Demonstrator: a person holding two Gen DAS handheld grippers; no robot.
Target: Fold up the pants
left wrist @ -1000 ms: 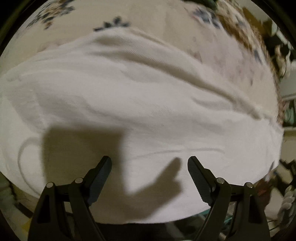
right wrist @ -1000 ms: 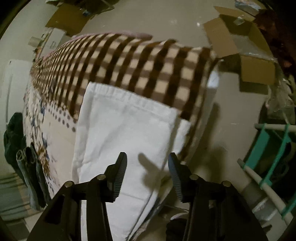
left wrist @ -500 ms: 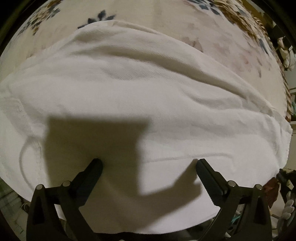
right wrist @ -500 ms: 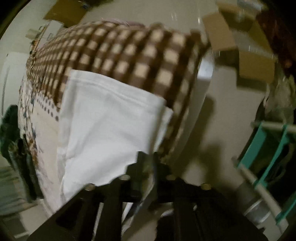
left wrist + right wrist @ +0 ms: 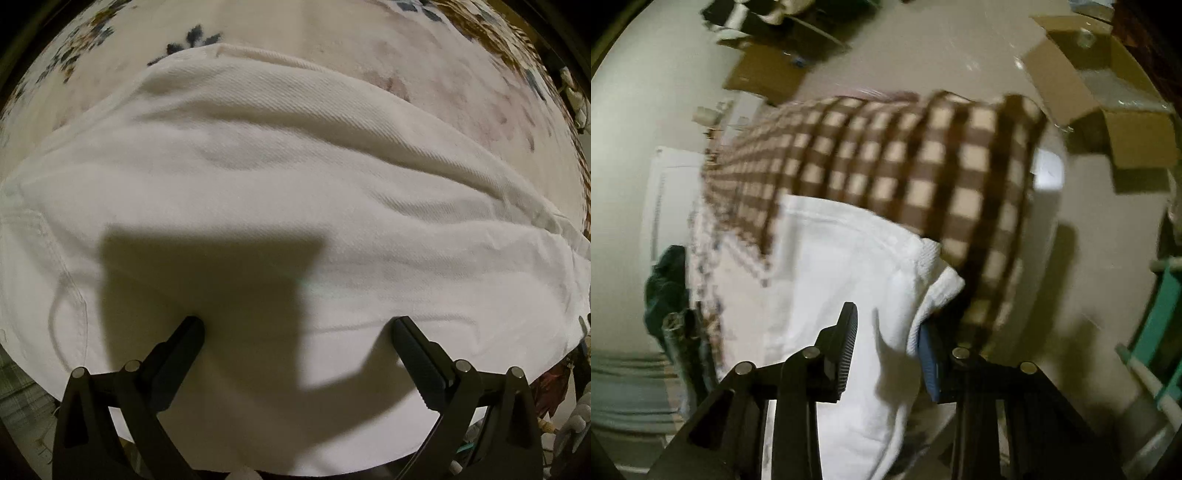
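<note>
The white pants (image 5: 280,206) lie doubled on the floral blanket (image 5: 424,66), leg ends near its checked border (image 5: 923,166), so we judge another fold remains. Our left gripper (image 5: 295,332) gapes wide above them, holding nothing. Our right gripper (image 5: 886,343), jaws just closing, straddles a fabric edge.
</note>
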